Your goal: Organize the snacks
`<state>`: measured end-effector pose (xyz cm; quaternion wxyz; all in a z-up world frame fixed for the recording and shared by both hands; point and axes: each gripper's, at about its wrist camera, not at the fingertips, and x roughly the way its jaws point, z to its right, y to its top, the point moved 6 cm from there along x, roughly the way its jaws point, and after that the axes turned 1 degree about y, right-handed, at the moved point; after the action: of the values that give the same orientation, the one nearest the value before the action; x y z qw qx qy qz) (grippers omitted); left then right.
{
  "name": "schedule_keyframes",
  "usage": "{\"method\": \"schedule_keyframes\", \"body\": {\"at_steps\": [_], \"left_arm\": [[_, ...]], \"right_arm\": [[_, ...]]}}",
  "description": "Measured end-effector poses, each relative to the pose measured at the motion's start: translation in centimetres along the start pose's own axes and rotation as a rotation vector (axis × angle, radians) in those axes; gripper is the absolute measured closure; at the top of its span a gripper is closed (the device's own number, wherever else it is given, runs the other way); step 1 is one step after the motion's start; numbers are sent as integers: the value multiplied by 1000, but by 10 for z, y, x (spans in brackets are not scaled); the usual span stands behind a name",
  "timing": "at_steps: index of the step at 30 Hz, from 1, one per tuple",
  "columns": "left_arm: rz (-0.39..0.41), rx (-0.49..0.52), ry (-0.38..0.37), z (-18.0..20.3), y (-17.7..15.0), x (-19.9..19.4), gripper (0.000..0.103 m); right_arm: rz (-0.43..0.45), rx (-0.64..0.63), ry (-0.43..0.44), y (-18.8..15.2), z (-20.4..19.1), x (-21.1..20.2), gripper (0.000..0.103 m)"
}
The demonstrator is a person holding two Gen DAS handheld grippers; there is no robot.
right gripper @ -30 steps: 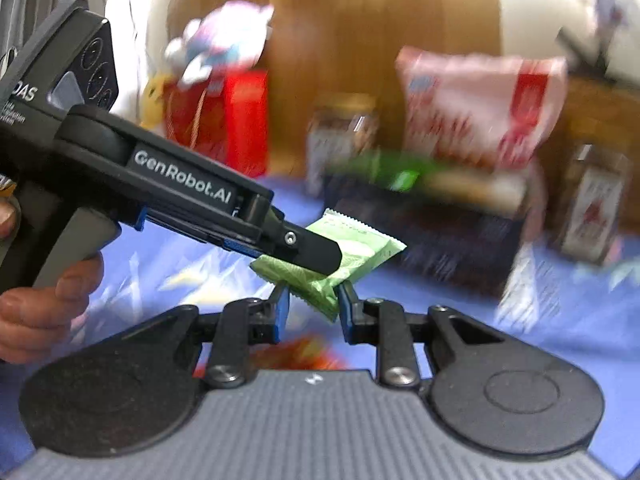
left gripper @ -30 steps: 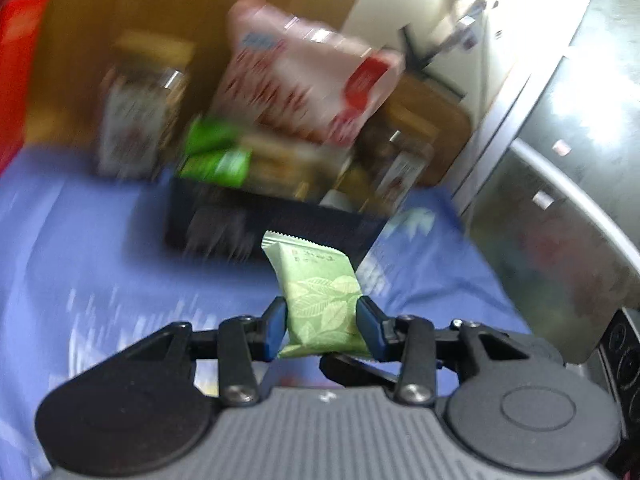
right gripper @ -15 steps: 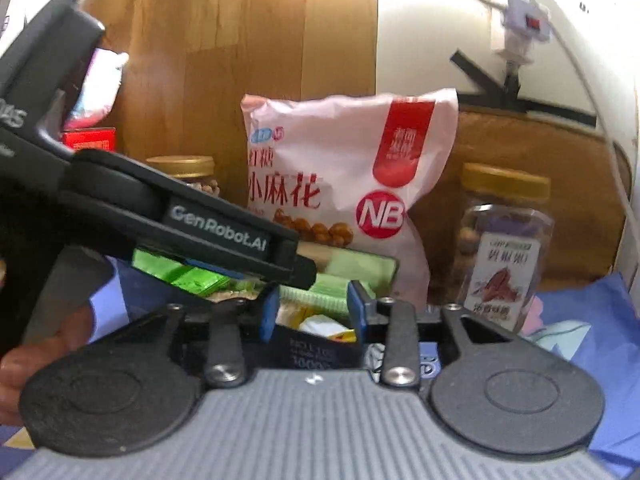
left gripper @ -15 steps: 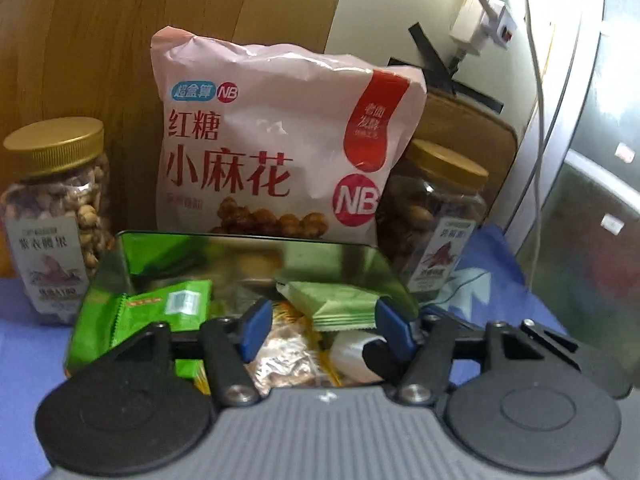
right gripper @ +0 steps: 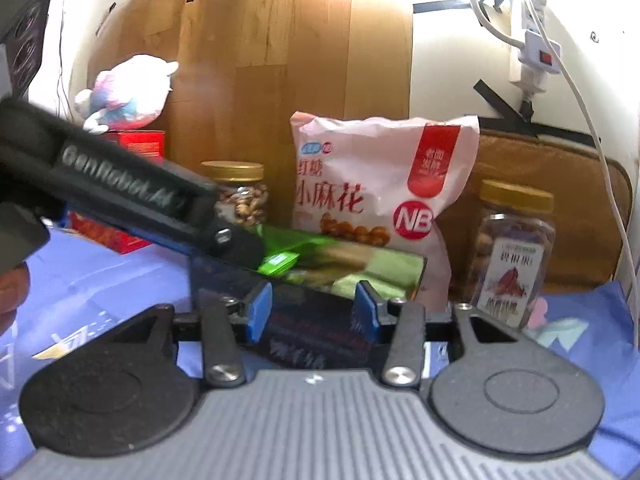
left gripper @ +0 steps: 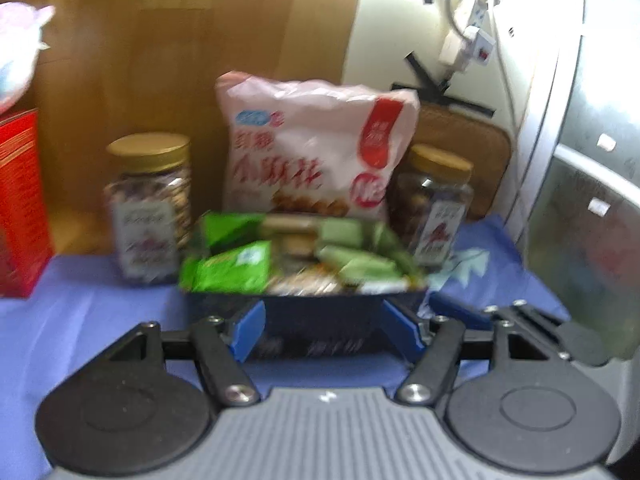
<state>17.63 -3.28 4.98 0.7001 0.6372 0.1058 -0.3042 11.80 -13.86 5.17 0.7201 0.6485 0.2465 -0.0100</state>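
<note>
A dark snack box (left gripper: 304, 316) sits on the blue cloth, filled with green packets (left gripper: 232, 268) and other small snacks; it also shows in the right wrist view (right gripper: 320, 332). My left gripper (left gripper: 324, 330) is open and empty, just in front of the box. In the right wrist view the left gripper's body (right gripper: 120, 200) reaches in from the left over the box. My right gripper (right gripper: 311, 312) is open and empty, close to the box's front wall.
Behind the box stand a pink snack bag (left gripper: 312, 152) and two gold-lidded nut jars (left gripper: 148, 208) (left gripper: 432, 204). A red carton (left gripper: 20, 200) is at the left, with a plush toy (right gripper: 124, 92) on top. A power strip and cables (right gripper: 532, 52) hang at the right.
My left gripper opened and let the pale green packet go into the box, then drew back from it. My right gripper widened and also pulled back a little.
</note>
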Motion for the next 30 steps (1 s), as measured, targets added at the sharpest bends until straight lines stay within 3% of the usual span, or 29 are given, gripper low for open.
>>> {"method": "schedule_keyframes", "body": {"at_steps": [5, 10, 14, 30], "left_arm": [[-76, -45, 59, -21, -31, -4, 37], [-117, -64, 136, -37, -59, -6, 37], [-133, -67, 189, -48, -78, -12, 29], [-120, 10, 292, -58, -110, -18, 26]], "right_arm": [[-32, 68, -9, -15, -2, -23, 54], [-65, 264, 7, -33, 4, -45, 52], [-71, 346, 5, -42, 1, -54, 52], [-81, 352, -8, -52, -11, -59, 51]]}}
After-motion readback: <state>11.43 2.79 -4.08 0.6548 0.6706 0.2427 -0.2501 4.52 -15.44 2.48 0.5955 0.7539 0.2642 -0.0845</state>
